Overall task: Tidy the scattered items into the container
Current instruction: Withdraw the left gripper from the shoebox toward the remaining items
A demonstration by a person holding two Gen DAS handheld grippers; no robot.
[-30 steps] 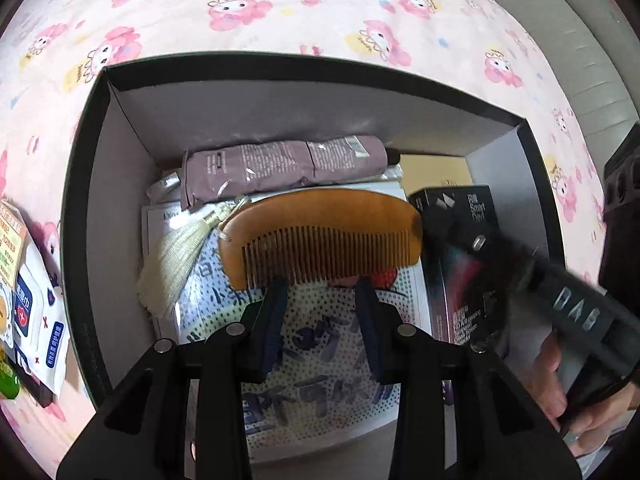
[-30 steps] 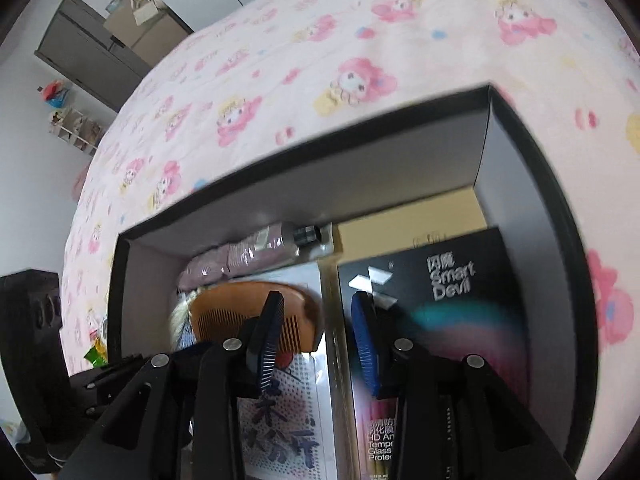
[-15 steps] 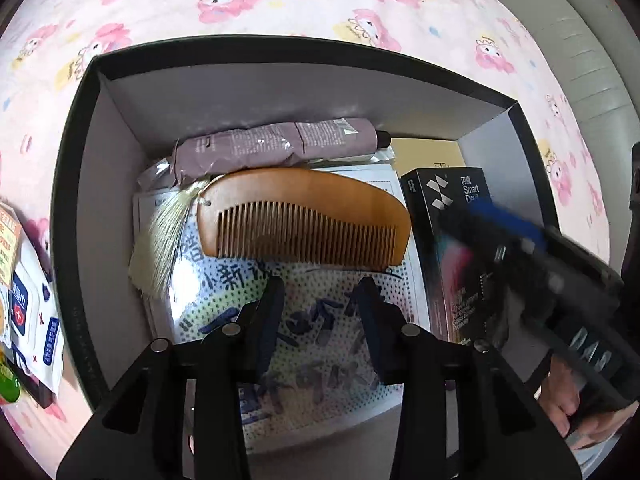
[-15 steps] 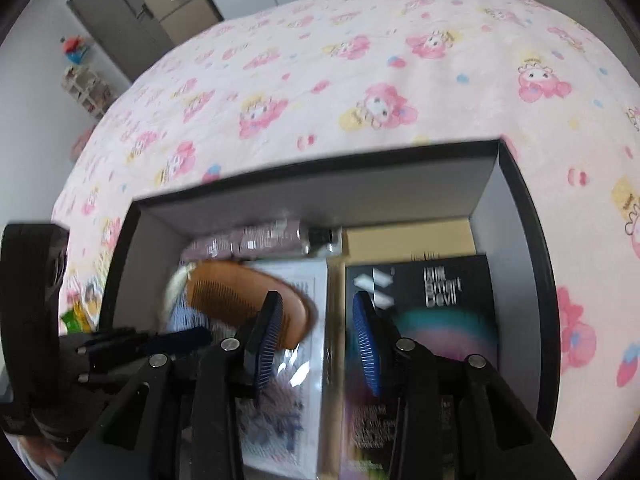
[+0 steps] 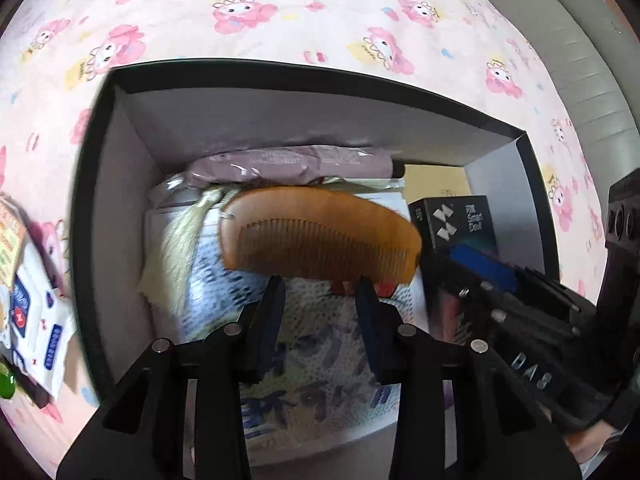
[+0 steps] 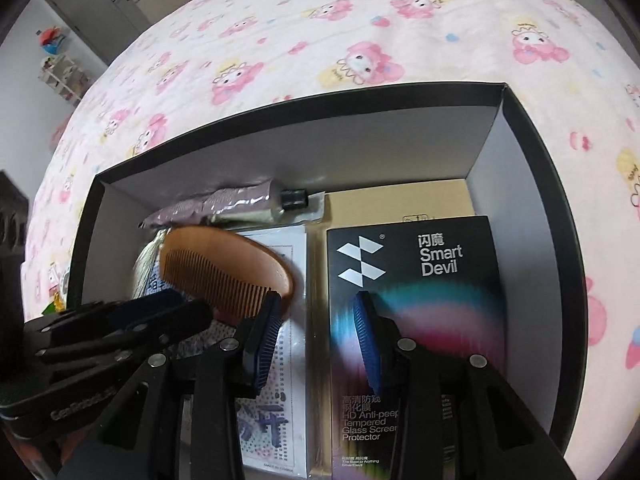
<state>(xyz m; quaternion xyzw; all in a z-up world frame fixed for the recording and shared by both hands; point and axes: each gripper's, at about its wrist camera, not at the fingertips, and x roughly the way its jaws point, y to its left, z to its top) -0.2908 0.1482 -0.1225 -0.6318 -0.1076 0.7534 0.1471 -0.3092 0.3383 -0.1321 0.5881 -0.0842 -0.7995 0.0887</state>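
Observation:
A black box [image 5: 280, 72] with grey inner walls stands on the pink cartoon-print bedspread. Inside it lie a mauve tube [image 5: 288, 164], a wooden comb [image 5: 320, 236] with a pale tassel, a patterned packet [image 5: 320, 360] and a black Smart Devil box [image 5: 460, 220]. My left gripper [image 5: 320, 304] hangs open over the packet, its tips just short of the comb's teeth, nothing between them. My right gripper [image 6: 316, 320] is open and empty over the seam between the packet [image 6: 292, 380] and the Smart Devil box [image 6: 420, 280]. The comb [image 6: 224, 264] lies to its left.
Outside the box's left wall lie white-and-blue sachets [image 5: 36, 320], an orange packet [image 5: 8, 232] and a green item [image 5: 6, 384]. The two grippers crowd each other above the box: right gripper [image 5: 476, 272], left gripper [image 6: 176, 306]. A dresser [image 6: 100, 4] stands beyond the bed.
The comb has settled flat on the packet. The left fingertips have come close to its teeth again after a small gap. The right gripper has rolled, so the box sits more squarely in its view.

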